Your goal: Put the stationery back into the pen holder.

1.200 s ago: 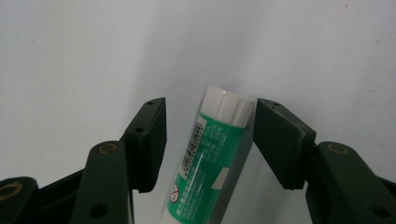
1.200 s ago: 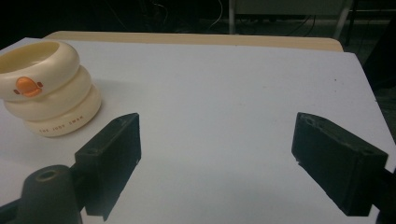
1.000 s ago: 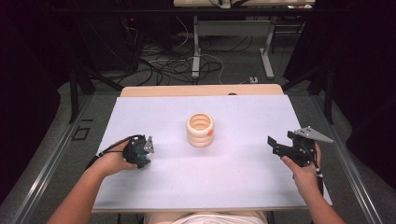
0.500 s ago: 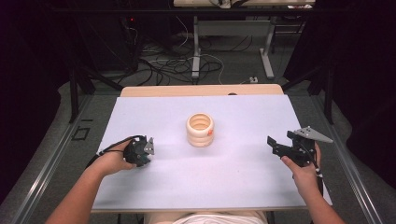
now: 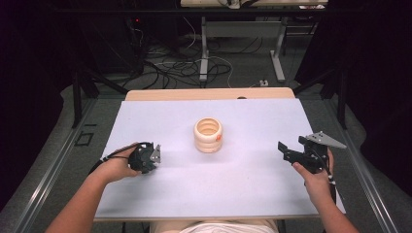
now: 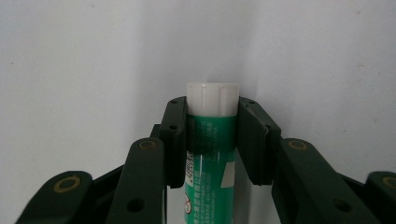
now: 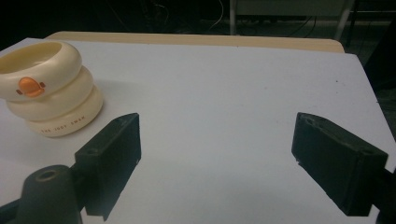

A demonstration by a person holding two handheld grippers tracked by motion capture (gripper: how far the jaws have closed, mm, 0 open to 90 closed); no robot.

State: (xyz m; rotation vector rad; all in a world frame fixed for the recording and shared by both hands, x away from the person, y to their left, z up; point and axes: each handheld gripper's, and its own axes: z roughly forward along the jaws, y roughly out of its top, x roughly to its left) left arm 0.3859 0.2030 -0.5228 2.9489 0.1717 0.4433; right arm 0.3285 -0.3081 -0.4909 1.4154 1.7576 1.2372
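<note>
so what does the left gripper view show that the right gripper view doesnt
Left gripper view: the left gripper with its jaws shut on a green tube with a white cap, seen against plain white.

Right gripper view: the right gripper with its jaws wide apart and nothing between them, the cream ringed holder with an orange mark, and the table's wooden far edge.

Both: the white table cover.

The ringed cup (image 5: 208, 135) stands mid-table (image 5: 243, 184), between left gripper (image 5: 151, 158) and right gripper (image 5: 285, 151).
</note>
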